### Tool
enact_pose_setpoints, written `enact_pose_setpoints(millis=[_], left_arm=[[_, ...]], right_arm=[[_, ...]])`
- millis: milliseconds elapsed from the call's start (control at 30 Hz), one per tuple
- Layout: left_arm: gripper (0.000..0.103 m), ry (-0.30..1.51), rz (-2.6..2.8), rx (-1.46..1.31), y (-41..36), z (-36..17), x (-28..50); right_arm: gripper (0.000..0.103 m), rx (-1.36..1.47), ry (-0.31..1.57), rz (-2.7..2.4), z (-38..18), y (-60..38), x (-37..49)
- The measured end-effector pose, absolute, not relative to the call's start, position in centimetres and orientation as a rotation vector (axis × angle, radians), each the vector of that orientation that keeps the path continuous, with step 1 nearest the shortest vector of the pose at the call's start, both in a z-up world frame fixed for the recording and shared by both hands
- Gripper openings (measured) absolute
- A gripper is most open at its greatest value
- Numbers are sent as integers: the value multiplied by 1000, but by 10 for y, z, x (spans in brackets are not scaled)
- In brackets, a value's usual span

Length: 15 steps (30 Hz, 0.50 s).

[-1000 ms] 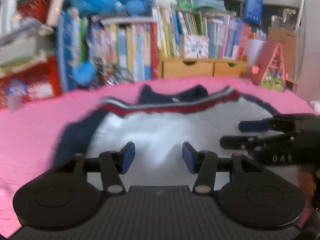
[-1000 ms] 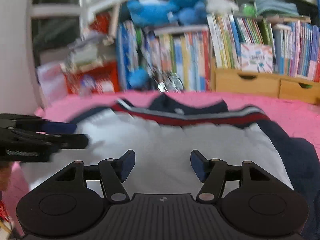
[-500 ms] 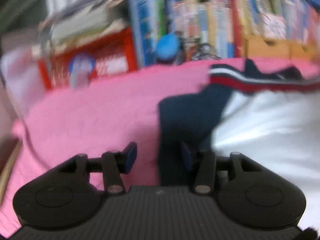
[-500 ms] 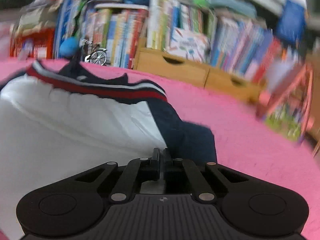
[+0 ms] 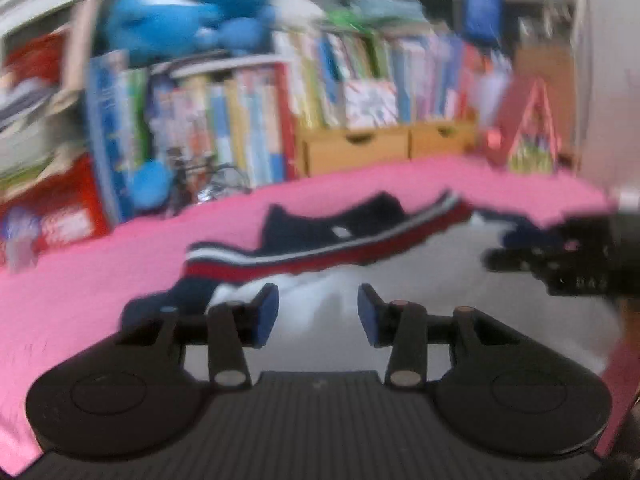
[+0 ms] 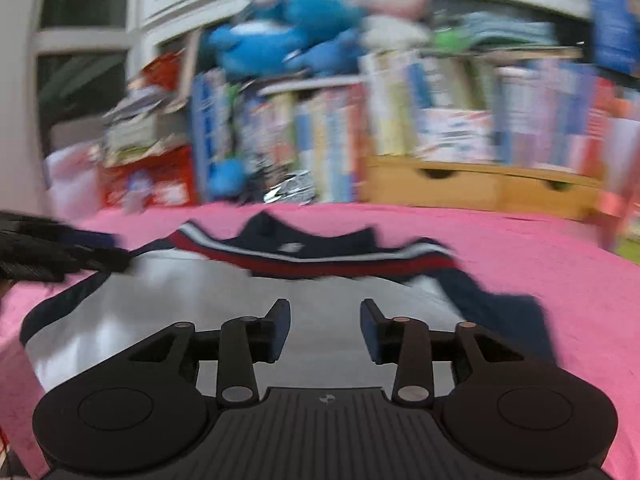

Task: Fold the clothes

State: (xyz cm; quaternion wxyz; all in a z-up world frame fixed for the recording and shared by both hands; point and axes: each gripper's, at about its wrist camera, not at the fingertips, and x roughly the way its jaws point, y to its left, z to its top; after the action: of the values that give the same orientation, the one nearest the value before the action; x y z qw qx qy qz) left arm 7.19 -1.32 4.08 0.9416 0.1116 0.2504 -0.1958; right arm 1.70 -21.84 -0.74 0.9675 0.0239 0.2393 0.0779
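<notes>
A white shirt point(image 5: 420, 300) with a navy collar point(image 5: 320, 232) and a red, white and navy stripe lies flat on the pink cover point(image 5: 80, 280). My left gripper point(image 5: 318, 312) hovers over its left half, jaws closing with nothing between them. The other gripper shows at the right edge point(image 5: 560, 268). In the right wrist view the shirt point(image 6: 200, 308) spreads below my right gripper point(image 6: 325, 328), whose jaws are opening and hold nothing. A navy sleeve point(image 6: 500, 312) lies out to the right. The left gripper's fingers point(image 6: 60, 256) reach in from the left edge.
Behind the pink cover stands a packed bookshelf point(image 5: 240, 120) with blue plush toys point(image 5: 192, 20) on top and wooden drawers point(image 5: 380, 148) at its foot. A small pink toy house point(image 5: 532, 132) sits at the far right. Both views are blurred.
The left gripper swung from the left navy sleeve back over the white body. The right gripper, shut by the right sleeve half a second ago, has opened and moved left over the shirt.
</notes>
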Motion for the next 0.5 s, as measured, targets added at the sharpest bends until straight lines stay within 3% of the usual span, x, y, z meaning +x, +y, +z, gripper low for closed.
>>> enact_pose_setpoints(millis=[233, 267, 400, 500], left_arm=[[34, 600, -82, 282, 27, -6, 143], [34, 613, -88, 237, 38, -8, 146], [32, 612, -67, 264, 35, -11, 145], [31, 606, -58, 299, 28, -13, 143]], right_arm=[[41, 67, 669, -47, -23, -294, 99], [36, 75, 677, -89, -28, -304, 103], [37, 77, 659, -156, -35, -308, 98], [45, 12, 590, -201, -18, -274, 78]])
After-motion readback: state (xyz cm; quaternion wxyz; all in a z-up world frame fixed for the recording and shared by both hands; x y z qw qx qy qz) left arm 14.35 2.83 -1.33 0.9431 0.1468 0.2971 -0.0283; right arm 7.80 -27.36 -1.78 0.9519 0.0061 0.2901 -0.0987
